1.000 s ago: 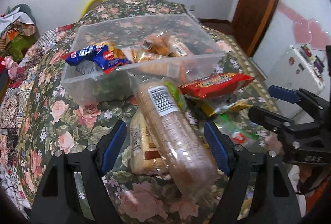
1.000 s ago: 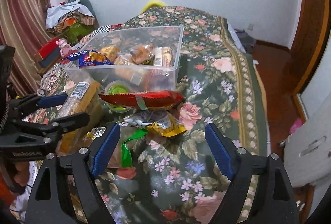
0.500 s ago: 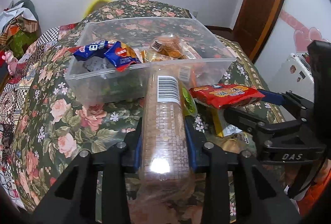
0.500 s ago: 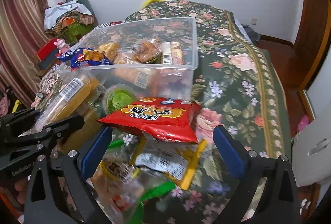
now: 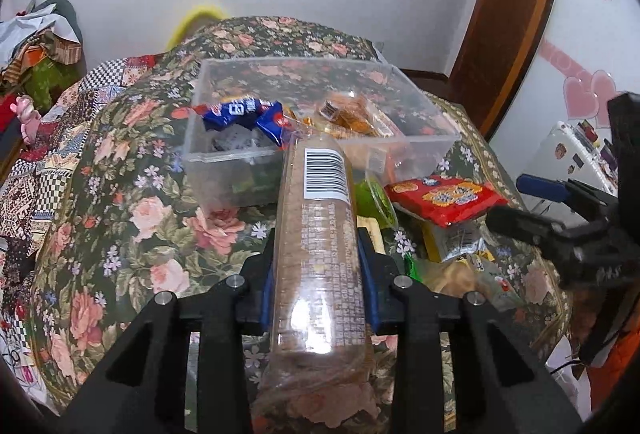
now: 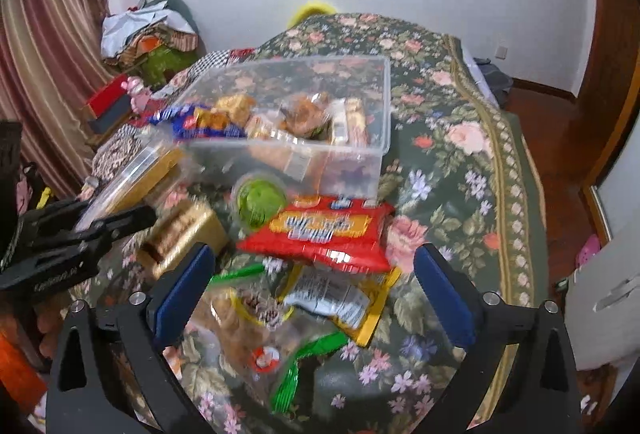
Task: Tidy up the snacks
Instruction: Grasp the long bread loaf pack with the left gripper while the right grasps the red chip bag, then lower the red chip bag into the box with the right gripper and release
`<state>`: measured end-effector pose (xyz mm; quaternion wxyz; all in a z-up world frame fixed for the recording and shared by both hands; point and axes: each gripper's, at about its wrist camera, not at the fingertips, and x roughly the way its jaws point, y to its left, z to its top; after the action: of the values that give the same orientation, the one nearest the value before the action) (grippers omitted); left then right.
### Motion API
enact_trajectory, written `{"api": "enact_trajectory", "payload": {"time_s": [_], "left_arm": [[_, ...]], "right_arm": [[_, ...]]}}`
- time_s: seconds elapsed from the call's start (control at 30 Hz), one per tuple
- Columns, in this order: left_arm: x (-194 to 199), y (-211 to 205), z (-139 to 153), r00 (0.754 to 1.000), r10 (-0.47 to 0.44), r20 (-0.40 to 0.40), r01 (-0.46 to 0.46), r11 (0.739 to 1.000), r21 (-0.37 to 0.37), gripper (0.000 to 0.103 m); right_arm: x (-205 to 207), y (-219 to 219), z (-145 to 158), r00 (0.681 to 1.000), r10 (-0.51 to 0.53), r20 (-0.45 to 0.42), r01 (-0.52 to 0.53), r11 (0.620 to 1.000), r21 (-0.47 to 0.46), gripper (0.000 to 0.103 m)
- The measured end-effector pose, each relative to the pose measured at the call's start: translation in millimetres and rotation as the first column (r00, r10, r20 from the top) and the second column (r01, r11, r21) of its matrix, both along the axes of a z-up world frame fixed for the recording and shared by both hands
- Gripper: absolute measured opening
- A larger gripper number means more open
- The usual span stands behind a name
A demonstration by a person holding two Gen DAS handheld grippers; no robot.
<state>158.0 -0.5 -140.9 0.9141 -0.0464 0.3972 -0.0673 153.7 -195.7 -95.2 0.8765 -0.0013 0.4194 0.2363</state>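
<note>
Left tongs [image 5: 318,294] are clamped on a long clear-wrapped cracker pack [image 5: 318,242], pads pressing its two long sides low in the frame. The pack's long axis runs straight along the tongs, barcode end pointing up-frame at the clear plastic bin [image 5: 320,149]. The barcode tip overlaps the bin's near wall at frame center; can't tell if it touches the rim or sits just short of it. The bin is dead ahead of the left tongs, so the likely move is pushing forward over the near wall, then letting go. The bin already holds a blue wrapper [image 5: 244,111] at its left and orange-brown packs [image 5: 352,113] at its right; the gap between them lines up with the pack.

Right tongs [image 6: 312,298] are spread wide, holding nothing, low in that view. Between and just ahead of their fingers: a red snack bag [image 6: 324,234] lying crosswise, long axis left-right, on top of a yellow packet [image 6: 344,308]. A green cup [image 6: 258,203] sits just up-left of the red bag, near the bin. The bag's long side spans the opening, so it probably needs a grab across its short width. The right view is motion-blurred. Everything rests on a floral bedspread [image 6: 460,161].
</note>
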Motion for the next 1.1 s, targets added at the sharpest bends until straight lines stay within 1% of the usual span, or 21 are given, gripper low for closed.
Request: {"api": "enact_trajectory", "payload": {"time_s": [0.13,0.3,0.43,0.57,0.6,0.63,0.67,0.7,0.73,0.83,0.97,1.1], "left_arm": [[-5,2,8,1.000,-0.004,0.017,0.004,1.000,-0.002,0.034],[-6,2,11,1.000,-0.019,0.021,0.019,1.000,-0.005,0.034],[-6,1,10,0.999,-0.026,0.023,0.026,1.000,-0.010,0.034],[-5,0,10,0.999,-0.029,0.028,0.029,1.000,-0.008,0.034],[-4,0,10,0.999,-0.030,0.027,0.030,1.000,-0.008,0.034],[-3,-1,10,0.999,-0.030,0.026,0.030,0.999,-0.011,0.034],[-3,-1,10,0.999,-0.031,0.026,0.031,0.999,-0.013,0.034],[-2,-2,10,0.999,-0.031,0.026,0.031,0.999,-0.013,0.034],[-2,-2,10,0.999,-0.030,0.027,0.030,0.999,-0.013,0.034],[-1,-4,12,0.999,-0.030,0.031,0.030,0.999,-0.013,0.034],[1,-2,15,0.999,-0.027,0.037,0.027,1.000,-0.016,0.034],[4,0,21,0.999,-0.019,0.047,0.020,1.000,-0.021,0.034]], "right_arm": [[21,6,2,1.000,-0.017,-0.018,0.017,0.999,0.029,0.102],[50,26,-15,0.998,-0.035,-0.046,0.032,0.998,-0.059,0.102],[63,34,-40,0.993,-0.028,-0.111,0.014,0.991,-0.130,0.101],[63,31,-53,0.990,-0.021,-0.138,0.001,0.990,-0.140,0.099],[63,30,-56,0.990,-0.015,-0.142,-0.004,0.991,-0.134,0.096],[62,29,-56,0.990,-0.010,-0.144,-0.009,0.992,-0.129,0.088],[62,29,-57,0.989,-0.001,-0.146,-0.016,0.993,-0.113,0.085],[62,29,-56,0.989,0.002,-0.146,-0.018,0.994,-0.106,0.076],[62,30,-56,0.989,0.005,-0.148,-0.021,0.994,-0.104,0.073],[58,31,-55,0.992,0.003,-0.126,-0.018,0.993,-0.117,0.072],[42,31,-46,0.996,0.008,-0.094,-0.021,0.991,-0.135,0.072],[27,19,-30,0.998,-0.003,-0.063,-0.004,0.995,-0.103,0.072]]}}
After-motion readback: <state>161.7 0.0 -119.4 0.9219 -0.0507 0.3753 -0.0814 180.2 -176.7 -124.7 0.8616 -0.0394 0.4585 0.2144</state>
